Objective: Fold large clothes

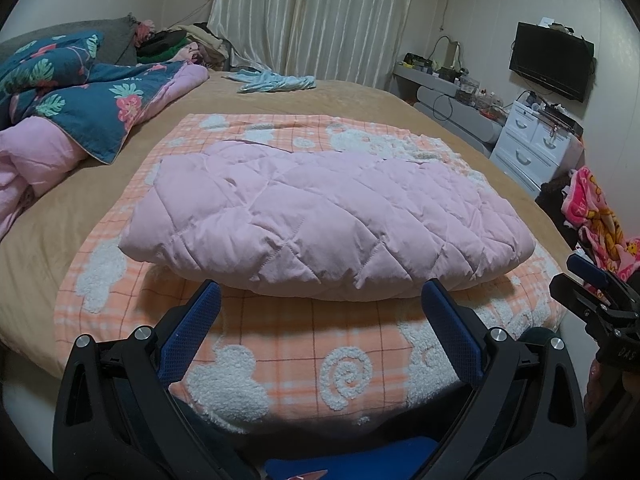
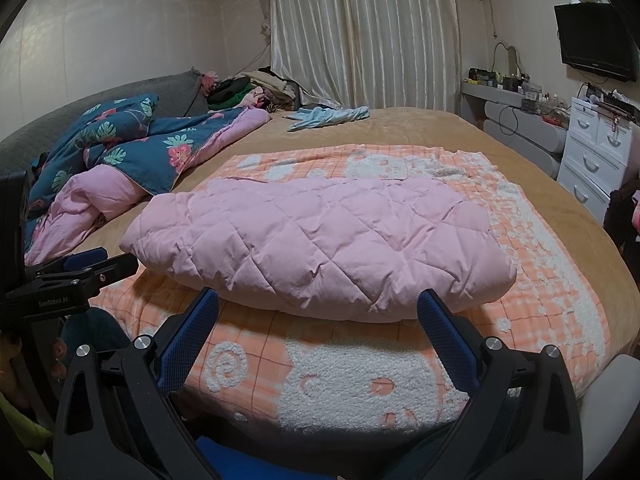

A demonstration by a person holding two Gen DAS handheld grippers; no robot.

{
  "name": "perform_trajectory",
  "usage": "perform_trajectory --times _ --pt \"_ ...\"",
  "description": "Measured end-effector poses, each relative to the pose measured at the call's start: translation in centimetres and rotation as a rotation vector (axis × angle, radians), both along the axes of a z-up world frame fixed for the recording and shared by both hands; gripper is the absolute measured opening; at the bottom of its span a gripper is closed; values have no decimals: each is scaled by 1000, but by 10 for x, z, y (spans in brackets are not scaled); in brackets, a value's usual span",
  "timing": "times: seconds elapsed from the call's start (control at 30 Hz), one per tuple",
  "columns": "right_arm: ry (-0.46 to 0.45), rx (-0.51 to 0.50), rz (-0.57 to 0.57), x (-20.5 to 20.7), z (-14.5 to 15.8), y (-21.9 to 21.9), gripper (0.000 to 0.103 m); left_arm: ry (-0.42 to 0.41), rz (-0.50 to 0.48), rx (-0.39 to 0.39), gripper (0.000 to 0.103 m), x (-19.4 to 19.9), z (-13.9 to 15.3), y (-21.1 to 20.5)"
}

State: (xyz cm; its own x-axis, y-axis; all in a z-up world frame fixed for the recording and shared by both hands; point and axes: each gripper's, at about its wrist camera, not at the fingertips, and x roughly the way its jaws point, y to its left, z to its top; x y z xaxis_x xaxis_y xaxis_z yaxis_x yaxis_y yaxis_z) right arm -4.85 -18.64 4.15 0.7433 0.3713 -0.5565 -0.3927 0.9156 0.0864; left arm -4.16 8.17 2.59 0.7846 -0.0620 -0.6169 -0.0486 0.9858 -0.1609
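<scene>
A pink quilted garment (image 1: 320, 216) lies folded into a thick bundle on an orange checked blanket (image 1: 304, 352) spread on the bed; it also shows in the right wrist view (image 2: 320, 240). My left gripper (image 1: 320, 292) is open and empty, just in front of the bundle's near edge. My right gripper (image 2: 318, 300) is open and empty, also just short of the near edge. The right gripper shows at the right edge of the left wrist view (image 1: 592, 292); the left gripper shows at the left of the right wrist view (image 2: 84, 268).
A blue floral duvet with pink lining (image 1: 68, 96) is heaped at the bed's left. A light blue cloth (image 1: 276, 82) lies at the far side. White drawers (image 1: 532, 144), a TV (image 1: 550, 60) and a pink towel (image 1: 596, 220) are at the right. Curtains (image 1: 312, 20) hang behind.
</scene>
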Motion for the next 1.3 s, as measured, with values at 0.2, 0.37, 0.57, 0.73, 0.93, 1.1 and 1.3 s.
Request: perform_trajectory --times 0.2,0.37,0.57,0.73,0.93,1.1,1.3 --pt "0 -3 0 1 1 1 99 -3 0 -1 94 0 0 0" --pt "-1 -8 -3 3 2 0 99 -3 -3 -4 94 0 0 -1" --pt "-1 -22 -12 5 1 0 99 0 -5 -3 94 1 0 -1" --pt "-10 -27 -32 8 1 -4 99 -5 -5 0 94 3 -2 -1" --pt "-14 -21 -75 12 -2 -14 99 25 34 3 94 7 -9 6" --pt "-16 0 -146 19 -5 -36 99 56 89 -20 94 17 -18 20" --pt "-33 19 -414 38 -13 -130 99 86 268 -49 94 48 -24 99"
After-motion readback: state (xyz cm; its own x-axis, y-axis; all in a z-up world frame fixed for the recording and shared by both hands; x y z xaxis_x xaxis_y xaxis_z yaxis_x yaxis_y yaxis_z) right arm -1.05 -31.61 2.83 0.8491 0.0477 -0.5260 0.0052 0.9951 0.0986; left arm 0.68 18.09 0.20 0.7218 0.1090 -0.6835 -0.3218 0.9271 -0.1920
